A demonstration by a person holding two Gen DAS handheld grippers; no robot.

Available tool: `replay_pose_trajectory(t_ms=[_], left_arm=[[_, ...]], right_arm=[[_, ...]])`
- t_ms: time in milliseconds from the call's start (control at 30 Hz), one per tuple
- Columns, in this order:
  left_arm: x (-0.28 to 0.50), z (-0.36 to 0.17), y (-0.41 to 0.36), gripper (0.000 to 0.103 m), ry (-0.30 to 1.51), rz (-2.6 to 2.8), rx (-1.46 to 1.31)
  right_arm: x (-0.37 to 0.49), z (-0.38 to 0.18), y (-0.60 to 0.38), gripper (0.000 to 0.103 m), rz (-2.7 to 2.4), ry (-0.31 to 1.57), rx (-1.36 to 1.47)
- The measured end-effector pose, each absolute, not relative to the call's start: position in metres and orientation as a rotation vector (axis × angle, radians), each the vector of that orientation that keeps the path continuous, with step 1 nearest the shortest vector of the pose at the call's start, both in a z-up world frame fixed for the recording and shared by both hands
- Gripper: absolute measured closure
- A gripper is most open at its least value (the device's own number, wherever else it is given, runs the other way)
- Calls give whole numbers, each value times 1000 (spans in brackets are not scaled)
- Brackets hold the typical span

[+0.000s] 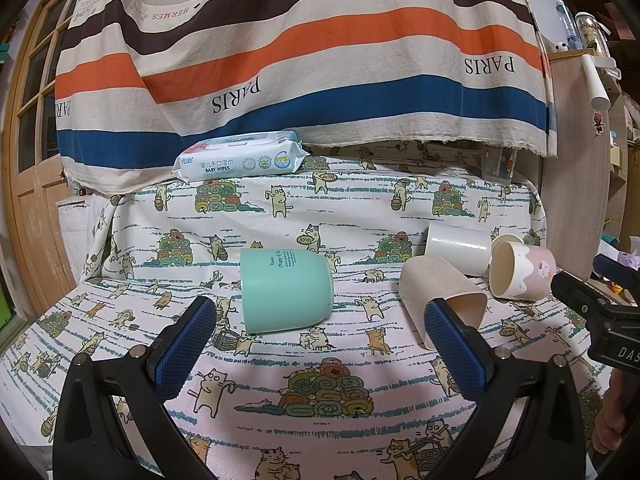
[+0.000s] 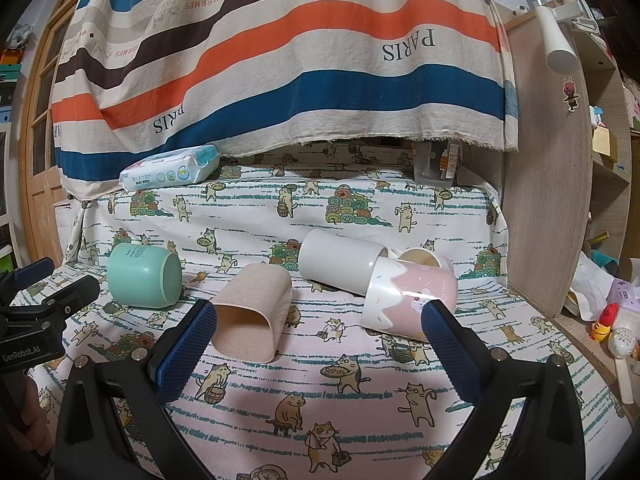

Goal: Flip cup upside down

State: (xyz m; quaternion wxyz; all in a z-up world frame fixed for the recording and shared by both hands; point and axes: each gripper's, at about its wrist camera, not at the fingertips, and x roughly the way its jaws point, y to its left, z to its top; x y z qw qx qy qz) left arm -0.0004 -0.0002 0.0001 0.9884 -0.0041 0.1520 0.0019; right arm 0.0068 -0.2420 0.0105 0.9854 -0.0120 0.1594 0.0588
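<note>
A mint green cup (image 1: 286,290) lies on its side on the cat-print cloth, just beyond my open left gripper (image 1: 320,320); it also shows in the right wrist view (image 2: 144,276). A beige squarish cup (image 2: 252,312) lies on its side, mouth toward me, by the left finger of my open right gripper (image 2: 320,322). A white cup (image 2: 340,260) and a pink-and-white cup (image 2: 408,300) lie on their sides, touching; the pink one is by the right finger. Both grippers are empty.
A pack of baby wipes (image 1: 240,160) lies at the back left under a striped hanging cloth (image 1: 304,52). A wooden door (image 1: 28,140) stands left, shelves (image 2: 600,160) right. The cat-print cloth (image 1: 320,400) covers the surface.
</note>
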Motion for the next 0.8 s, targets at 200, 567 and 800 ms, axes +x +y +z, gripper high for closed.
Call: replay_pose_trajectory(t_ms=[200, 567, 800], left_arm=[[-1, 0, 0, 0, 305, 4, -8], [0, 0, 0, 0, 305, 3, -8], [-1, 6, -4, 0, 307, -1, -6]], right_arm=[[7, 11, -242, 0, 118, 320, -24], [7, 11, -242, 0, 118, 320, -24], [7, 10, -242, 0, 118, 320, -24]])
